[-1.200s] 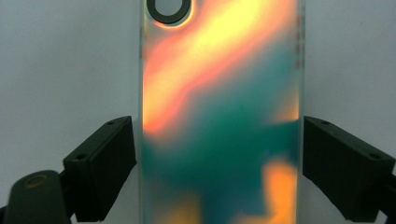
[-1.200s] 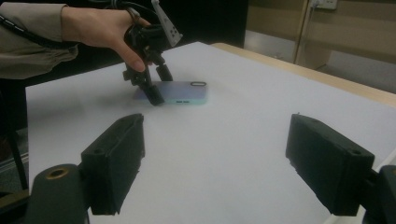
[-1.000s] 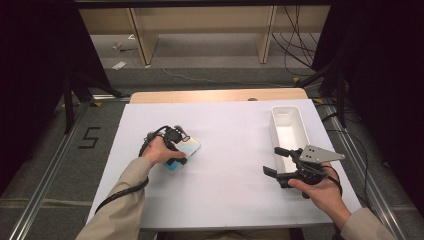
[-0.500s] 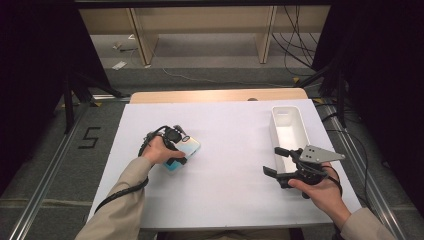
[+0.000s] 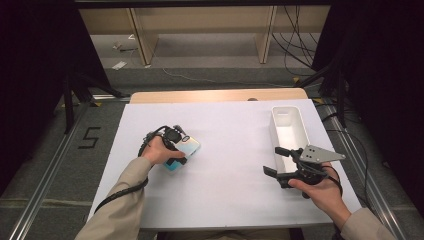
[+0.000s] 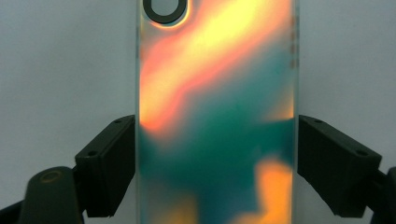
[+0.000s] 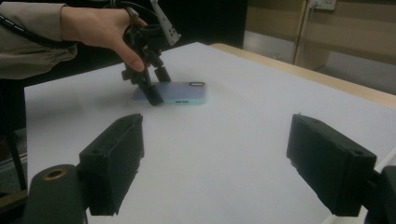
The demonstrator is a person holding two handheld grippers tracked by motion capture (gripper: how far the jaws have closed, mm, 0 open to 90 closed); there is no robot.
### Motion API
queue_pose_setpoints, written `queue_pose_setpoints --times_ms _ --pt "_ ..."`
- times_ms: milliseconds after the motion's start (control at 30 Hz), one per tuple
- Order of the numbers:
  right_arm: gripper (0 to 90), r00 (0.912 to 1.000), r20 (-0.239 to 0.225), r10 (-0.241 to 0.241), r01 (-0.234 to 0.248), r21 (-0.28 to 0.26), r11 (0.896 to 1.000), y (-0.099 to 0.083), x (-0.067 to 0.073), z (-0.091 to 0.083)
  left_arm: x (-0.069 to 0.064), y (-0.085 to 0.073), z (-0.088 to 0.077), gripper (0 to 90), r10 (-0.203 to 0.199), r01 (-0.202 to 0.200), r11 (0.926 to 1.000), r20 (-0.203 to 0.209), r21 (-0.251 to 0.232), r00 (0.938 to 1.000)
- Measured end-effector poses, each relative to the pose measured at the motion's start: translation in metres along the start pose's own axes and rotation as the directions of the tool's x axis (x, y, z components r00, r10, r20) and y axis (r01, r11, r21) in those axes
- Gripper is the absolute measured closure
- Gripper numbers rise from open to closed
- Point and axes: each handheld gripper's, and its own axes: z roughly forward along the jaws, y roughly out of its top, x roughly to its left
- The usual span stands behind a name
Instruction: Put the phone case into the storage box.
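No movement since the earlier frames; both hands unchanged. White table (image 5: pixel 225 195), wooden far edge, dark room, floor cables. White bin (image 5: pixel 290 131) far right. Left gripper (image 5: pixel 176 150) straddling phone case (image 5: pixel 184 149) at table's left-centre, jaws flanking its sides; contact unclear, case's end cut off. Right gripper (image 5: pixel 276 161) wide open, empty.

White table top (image 5: pixel 225 200) at centre, its far edge a strip of bare pale wood (image 5: pixel 215 95). Grey floor (image 5: pixel 45 165) surrounds it, with a metal rail (image 5: pixel 45 200) at 8 o'clock and a marking "5" (image 5: pixel 89 137) at 9 o'clock. Light wooden shelving (image 5: pixel 200 30) at 12 o'clock; loose black cables (image 5: pixel 295 45) at 1 o'clock. Black curtains (image 5: pixel 30 60) darken both sides.
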Motion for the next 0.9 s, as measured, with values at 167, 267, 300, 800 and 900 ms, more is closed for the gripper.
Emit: queue_pose_setpoints --times_ms 167,267,300,800,900 --pt "19.7 1.0 -0.001 0.0 0.0 0.001 1.0 0.0 0.0 0.0 0.0 0.0 0.0 17.1 -0.006 0.006 1.0 0.0 -0.002 1.0" --pt "19.7 1.0 -0.001 0.001 -0.001 -0.001 1.0 0.0 0.0 0.0 -0.001 0.0 0.0 17.1 -0.007 0.007 1.0 0.005 -0.003 1.0" --pt "19.7 1.0 -0.001 0.0 0.0 0.0 1.0 0.0 0.0 0.0 -0.001 0.0 -0.001 17.1 -0.007 0.007 1.0 0.007 -0.006 0.9999" --pt "19.0 1.0 0.005 0.004 -0.004 -0.01 1.0 0.001 0.0 -0.001 -0.006 0.0 -0.013 17.1 0.001 -0.001 0.9968 0.004 -0.08 1.0" --pt "18.9 1.0 0.007 0.001 -0.001 -0.01 1.0 0.001 0.0 -0.001 -0.007 0.0 -0.016 17.1 0.004 -0.003 0.995 0.008 -0.1 1.0"
